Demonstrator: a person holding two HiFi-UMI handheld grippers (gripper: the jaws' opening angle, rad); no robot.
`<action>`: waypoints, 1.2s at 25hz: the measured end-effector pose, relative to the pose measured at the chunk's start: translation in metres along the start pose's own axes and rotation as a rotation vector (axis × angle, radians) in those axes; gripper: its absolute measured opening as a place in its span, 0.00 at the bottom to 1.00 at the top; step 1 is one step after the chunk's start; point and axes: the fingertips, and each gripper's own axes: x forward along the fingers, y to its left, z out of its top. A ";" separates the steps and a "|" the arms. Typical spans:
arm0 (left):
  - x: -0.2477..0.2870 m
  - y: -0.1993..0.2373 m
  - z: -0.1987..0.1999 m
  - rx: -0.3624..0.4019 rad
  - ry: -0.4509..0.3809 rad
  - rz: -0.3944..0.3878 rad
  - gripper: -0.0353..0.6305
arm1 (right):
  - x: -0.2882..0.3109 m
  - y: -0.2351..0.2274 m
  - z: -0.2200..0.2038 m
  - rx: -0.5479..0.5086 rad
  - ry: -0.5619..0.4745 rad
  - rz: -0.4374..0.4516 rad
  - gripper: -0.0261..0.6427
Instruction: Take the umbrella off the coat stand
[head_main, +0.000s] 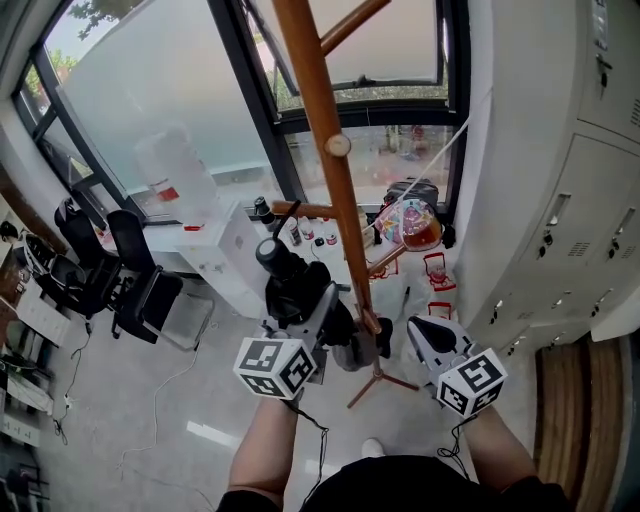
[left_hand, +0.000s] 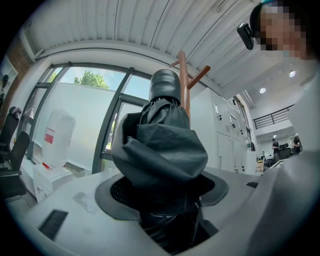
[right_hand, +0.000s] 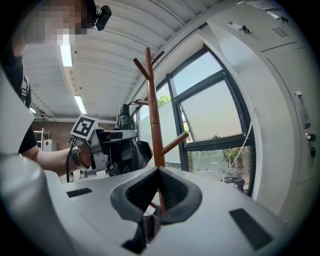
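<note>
The wooden coat stand (head_main: 320, 100) rises through the middle of the head view, its feet on the floor between my two grippers. My left gripper (head_main: 325, 298) is shut on a folded black umbrella (head_main: 285, 270), held just left of the pole and off its pegs. In the left gripper view the umbrella's bunched fabric (left_hand: 160, 150) fills the jaws of that gripper (left_hand: 162, 200), with the stand (left_hand: 183, 80) behind it. My right gripper (head_main: 422, 328) hangs right of the pole, shut and holding nothing. The right gripper view shows its jaws (right_hand: 157, 172), the stand (right_hand: 153, 115) and the umbrella (right_hand: 131, 150).
Grey lockers (head_main: 580, 200) line the right side. A white cabinet (head_main: 225, 255) carrying a water jug (head_main: 175, 175) stands at the window, with black office chairs (head_main: 135, 270) to the left. A colourful bag (head_main: 412, 222) lies behind the stand.
</note>
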 end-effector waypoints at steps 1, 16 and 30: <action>-0.003 0.003 0.003 -0.004 -0.008 0.010 0.49 | 0.001 0.001 0.000 -0.001 0.000 0.006 0.12; -0.049 0.031 0.009 -0.027 -0.033 0.135 0.49 | -0.001 0.020 0.000 -0.015 0.008 0.073 0.12; -0.094 -0.016 -0.031 -0.025 0.048 0.176 0.49 | -0.046 0.032 -0.004 -0.030 0.026 0.124 0.12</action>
